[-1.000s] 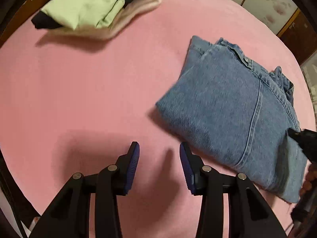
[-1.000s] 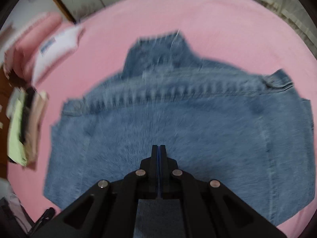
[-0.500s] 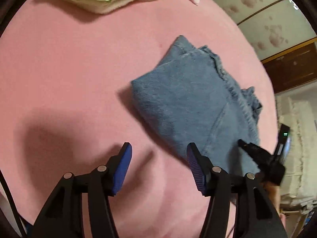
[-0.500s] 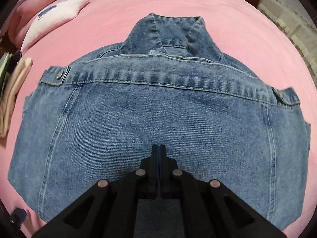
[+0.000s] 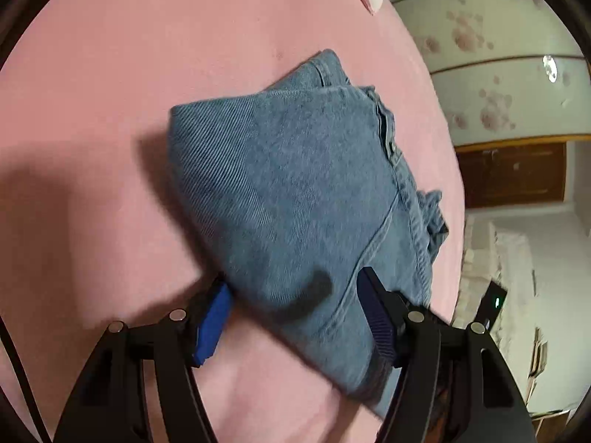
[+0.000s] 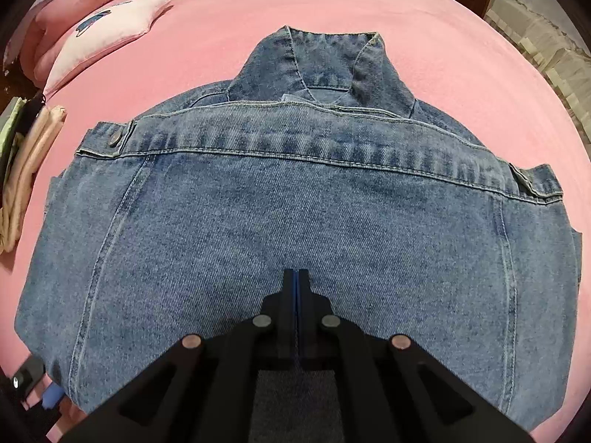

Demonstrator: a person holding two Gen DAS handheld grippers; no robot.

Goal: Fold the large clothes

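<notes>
A folded blue denim jacket (image 5: 295,192) lies on the pink bed (image 5: 92,110). In the right wrist view the jacket (image 6: 295,214) fills the frame, back up, collar at the far end. My left gripper (image 5: 293,302) is open, its blue-padded fingers on either side of the jacket's near edge. My right gripper (image 6: 296,277) is shut, its tips over the jacket's near middle; I cannot tell whether cloth sits between the pads. The left gripper's fingertip (image 6: 51,395) shows at the jacket's lower left corner.
A stack of folded clothes (image 6: 22,170) sits at the left bed edge. Pink and white pillows (image 6: 103,33) lie at the far left. Wardrobe doors (image 5: 498,74) and a wooden door (image 5: 517,173) stand beyond the bed.
My left gripper has moved forward and right to the jacket's edge, and now straddles it. The right gripper stays shut over the jacket; its view has steadied.
</notes>
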